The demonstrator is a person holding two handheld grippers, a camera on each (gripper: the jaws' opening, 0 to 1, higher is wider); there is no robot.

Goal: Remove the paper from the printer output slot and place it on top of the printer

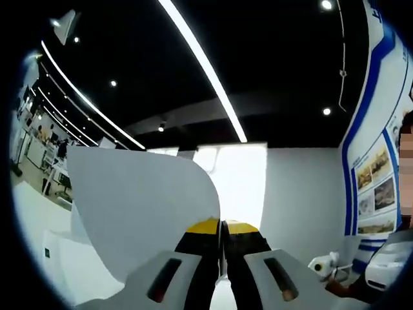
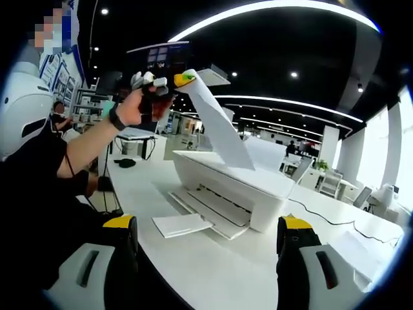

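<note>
- The printer (image 2: 239, 184), a white box, sits on the white bench (image 2: 206, 265) and serves as the landmark here.
- From the printer's front, low down, an output tray (image 2: 206, 210) folds out toward the bench edge; a white extension flap or sheet (image 2: 182, 225) lies flat at its outer end, and I cannot tell which it is.
- The sheet of paper (image 2: 222, 132) is lifted above the printer, its lower edge near or touching the printer's top, its upper corner raised up and to the printer's left side as seen in the right gripper view.
- The left gripper (image 2: 184, 79) pinches that raised corner; the person's hand (image 2: 139, 103) holds the tool, arm stretched out over the bench beside the printer.
- In the left gripper view, the left gripper (image 1: 221, 227) has its yellow-tipped jaws pressed together with the paper (image 1: 142, 213) caught between them, the sheet curving away to the left of the jaws.
- The right gripper (image 2: 206, 236) hovers in front of the printer, over the near bench, its jaws spread wide apart with nothing between them.
- A dark cable (image 2: 335, 216) trails over the bench on the printer's right side.
- Behind the printer, other desks and a monitor stand well apart, under long ceiling light strips (image 2: 284, 6).
</note>
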